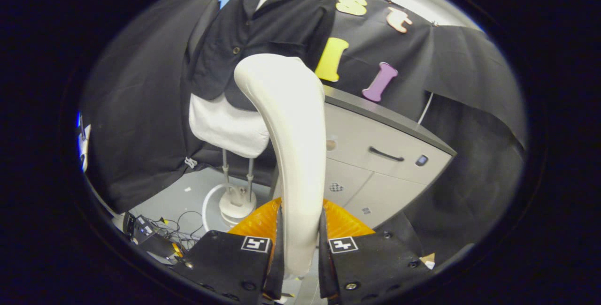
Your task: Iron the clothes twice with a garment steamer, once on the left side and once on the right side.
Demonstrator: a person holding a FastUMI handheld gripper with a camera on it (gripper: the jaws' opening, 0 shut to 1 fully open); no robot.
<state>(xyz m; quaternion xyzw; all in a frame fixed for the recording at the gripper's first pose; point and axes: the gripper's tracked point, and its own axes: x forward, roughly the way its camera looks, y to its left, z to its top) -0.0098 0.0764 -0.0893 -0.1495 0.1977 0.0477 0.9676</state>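
- Fingers (pixel 278 248) of the gripper (pixel 299 248) are pressing from both sides on the handle of the garment steamer (pixel 291 145), which is running up between them, so the jaws are clamped on it and carrying it.
- Steamer body is rising ahead of the fingers and curving forward, its head reaching the lower front of the dark jacket (pixel 263 28); whether the head is touching the cloth cannot be told.
- Jacket is hanging on a white mannequin torso (pixel 220 126), which is standing on a stand with a round base (pixel 237 204) on the floor.
- Grey cabinet (pixel 380 155) with a dark handle is standing just beside the mannequin, and loose cables (pixel 173 230) are lying on the floor near the base.
- Step in hand, as judged: a pass over the jacket front is being made or is about to start; which side it is serving is unclear.
- Next move is calling for a firm hold, the head kept close against the fabric, and a steady stroke along one side of the jacket.
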